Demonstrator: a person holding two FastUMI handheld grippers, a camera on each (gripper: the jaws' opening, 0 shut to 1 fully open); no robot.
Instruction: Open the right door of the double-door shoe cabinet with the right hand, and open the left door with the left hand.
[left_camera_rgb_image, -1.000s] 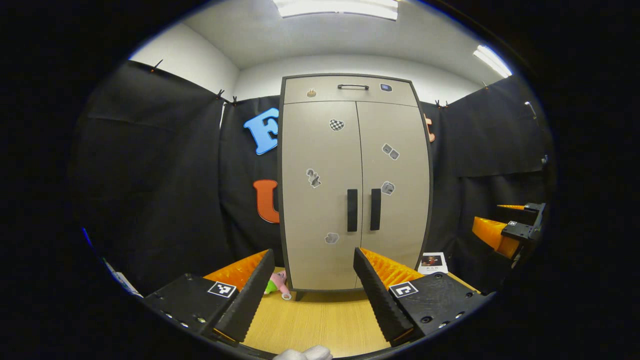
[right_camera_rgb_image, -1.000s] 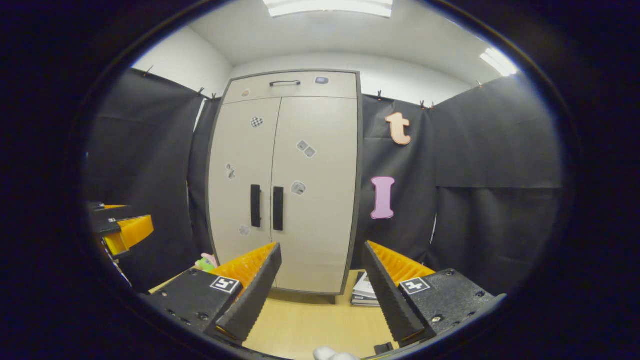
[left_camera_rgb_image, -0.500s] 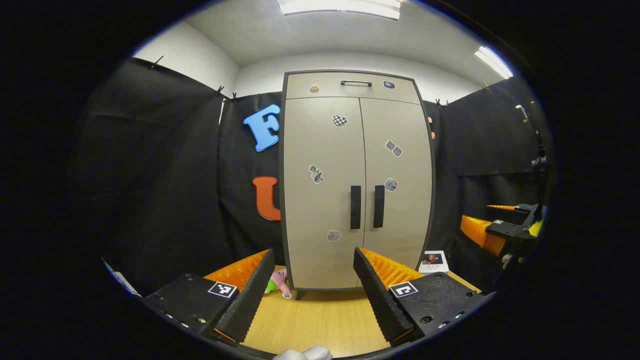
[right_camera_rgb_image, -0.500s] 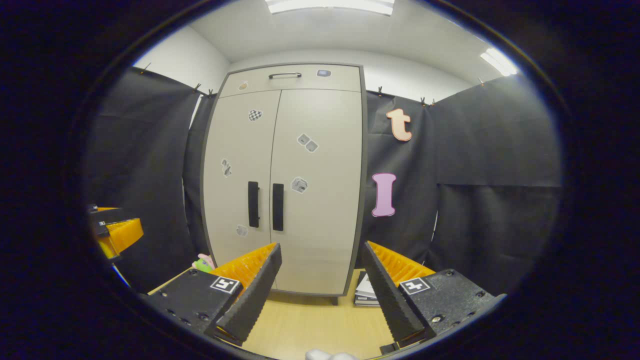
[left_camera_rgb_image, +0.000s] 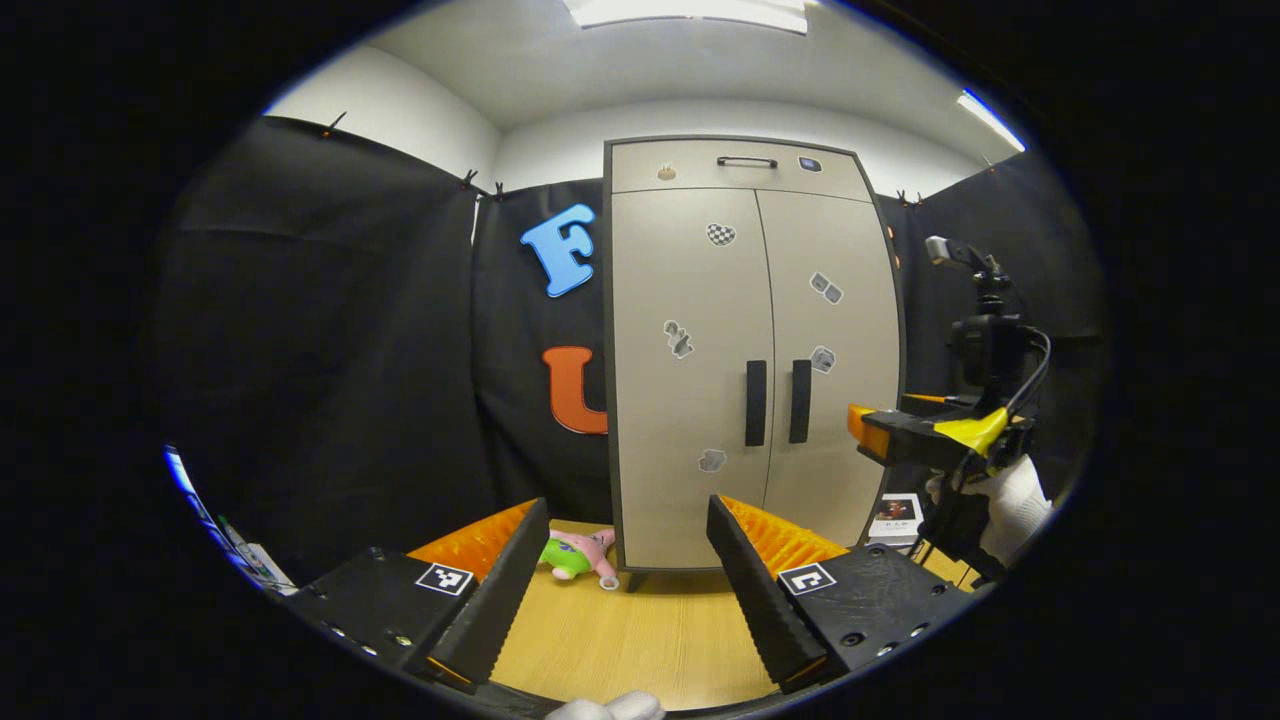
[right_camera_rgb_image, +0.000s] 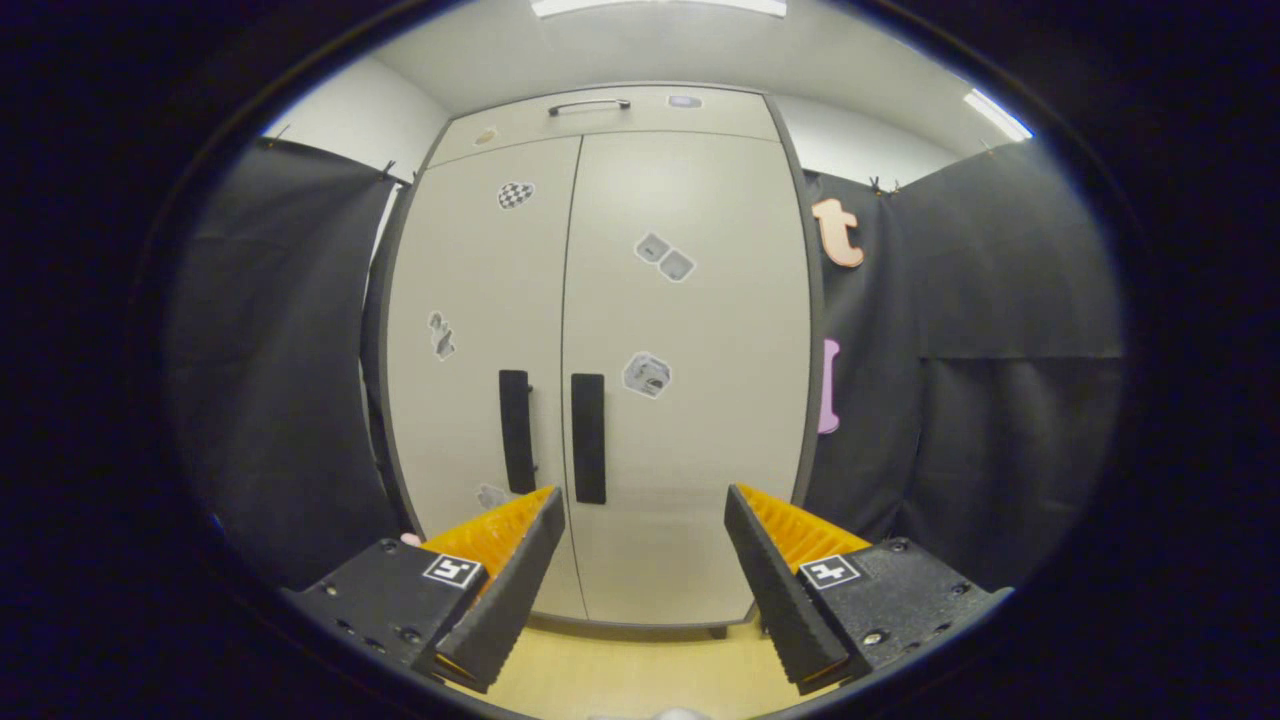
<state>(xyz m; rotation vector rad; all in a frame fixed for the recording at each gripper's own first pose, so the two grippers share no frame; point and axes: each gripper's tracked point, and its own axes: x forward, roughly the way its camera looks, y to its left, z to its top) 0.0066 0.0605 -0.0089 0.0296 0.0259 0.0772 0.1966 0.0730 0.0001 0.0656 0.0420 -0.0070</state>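
Note:
A tall beige shoe cabinet (left_camera_rgb_image: 750, 350) with dark edges stands ahead, both doors closed. Its two black vertical handles sit side by side: the left handle (left_camera_rgb_image: 755, 402) and the right handle (left_camera_rgb_image: 800, 401). In the right gripper view the cabinet (right_camera_rgb_image: 600, 350) looms close, with the right handle (right_camera_rgb_image: 588, 437) just above and between my open right gripper (right_camera_rgb_image: 645, 575). My left gripper (left_camera_rgb_image: 628, 580) stands open farther back, nothing between its fingers. The left gripper view also catches the right gripper (left_camera_rgb_image: 900, 435), held by a white-gloved hand (left_camera_rgb_image: 1005, 505), near the right door.
A pink and green plush toy (left_camera_rgb_image: 578, 552) lies on the wooden floor (left_camera_rgb_image: 620, 640) at the cabinet's left foot. A booklet (left_camera_rgb_image: 893, 515) rests at its right foot. A drawer with a handle (left_camera_rgb_image: 746, 161) tops the cabinet. Black cloth walls close both sides.
The right gripper has moved forward toward the cabinet, which now looks much larger in its view. The left gripper has turned slightly left, so the cabinet sits further right in its view.

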